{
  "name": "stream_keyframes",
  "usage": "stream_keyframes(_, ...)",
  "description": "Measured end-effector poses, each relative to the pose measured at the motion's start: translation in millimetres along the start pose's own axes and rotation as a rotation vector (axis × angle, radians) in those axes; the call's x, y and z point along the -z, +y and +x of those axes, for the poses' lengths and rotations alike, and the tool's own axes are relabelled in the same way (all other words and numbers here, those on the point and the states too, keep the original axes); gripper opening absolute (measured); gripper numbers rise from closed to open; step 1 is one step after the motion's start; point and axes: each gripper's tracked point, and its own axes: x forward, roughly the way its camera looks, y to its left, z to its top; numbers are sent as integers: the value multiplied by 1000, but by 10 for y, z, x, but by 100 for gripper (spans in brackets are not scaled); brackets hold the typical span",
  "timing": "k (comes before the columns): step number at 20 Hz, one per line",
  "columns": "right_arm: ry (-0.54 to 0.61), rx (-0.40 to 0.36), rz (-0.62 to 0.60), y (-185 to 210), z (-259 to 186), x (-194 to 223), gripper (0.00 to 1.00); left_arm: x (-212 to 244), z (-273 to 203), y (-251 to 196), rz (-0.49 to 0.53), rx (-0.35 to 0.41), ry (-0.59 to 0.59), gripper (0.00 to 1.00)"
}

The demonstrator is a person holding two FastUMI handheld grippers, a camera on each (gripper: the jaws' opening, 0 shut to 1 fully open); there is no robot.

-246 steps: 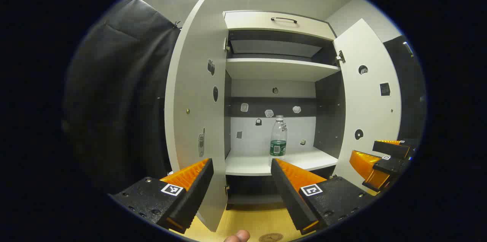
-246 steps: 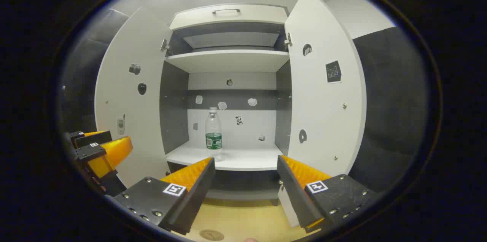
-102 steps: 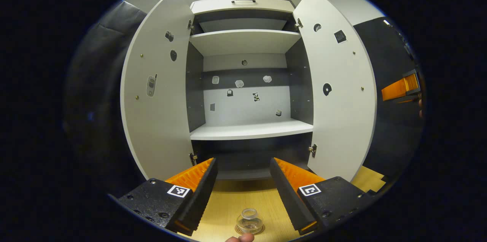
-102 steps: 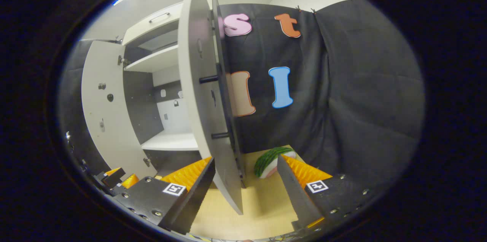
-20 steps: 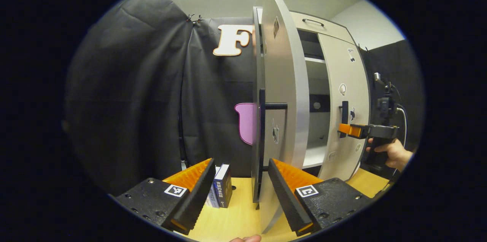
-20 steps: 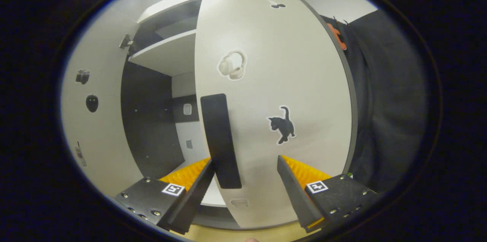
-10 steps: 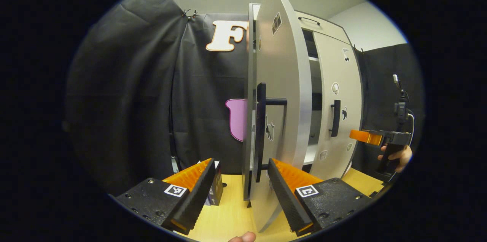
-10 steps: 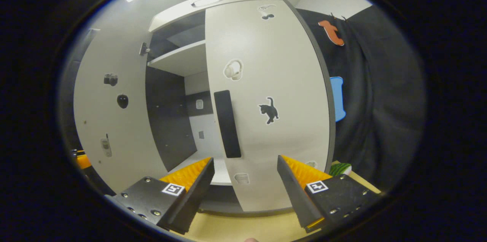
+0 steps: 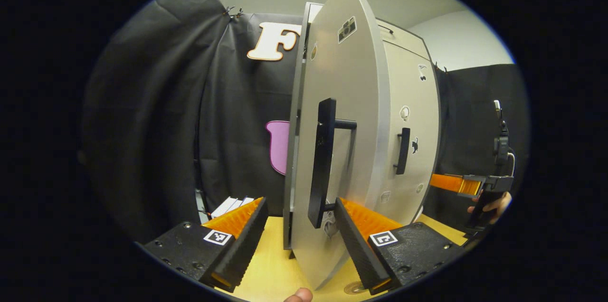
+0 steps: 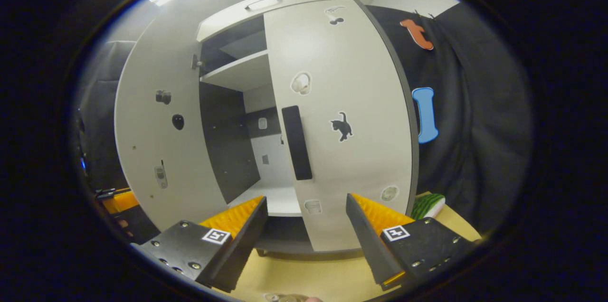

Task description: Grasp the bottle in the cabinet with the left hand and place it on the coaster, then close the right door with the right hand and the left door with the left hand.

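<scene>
In the left gripper view the white left door [image 9: 351, 102] stands partly swung in, its black handle [image 9: 322, 159] just ahead of my open left gripper [image 9: 299, 235]. The door's lower edge sits between the fingers, and neither finger presses on it. Beyond it the right door [image 9: 411, 117] lies flush with the cabinet front. My right gripper [image 9: 449, 182] hangs off to the right in a hand [image 9: 496, 203]. In the right gripper view my right gripper [image 10: 306, 235] is open, a little back from the right door [image 10: 351, 79] and its handle [image 10: 297, 143]. A clear bottle top [image 10: 282, 297] peeks in at the bottom edge.
The cabinet's shelf [image 10: 237, 74] and dark interior [image 10: 232, 145] show through the gap beside the left door [image 10: 152, 140]. A green striped thing [image 10: 427, 204] lies on the wooden table [image 10: 304, 278] at the right. White books [image 9: 230, 205] stand at the left by the cloth wall.
The left door has swung further toward the cabinet, with my left gripper following round its outer face. My right gripper has drawn back from the right door.
</scene>
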Motion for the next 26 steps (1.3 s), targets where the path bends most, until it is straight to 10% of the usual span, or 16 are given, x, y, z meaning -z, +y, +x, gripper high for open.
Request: stream_keyframes(26, 87, 107, 17, -862, -692, 216, 97, 131, 1195, -1237, 68, 42, 9, 99)
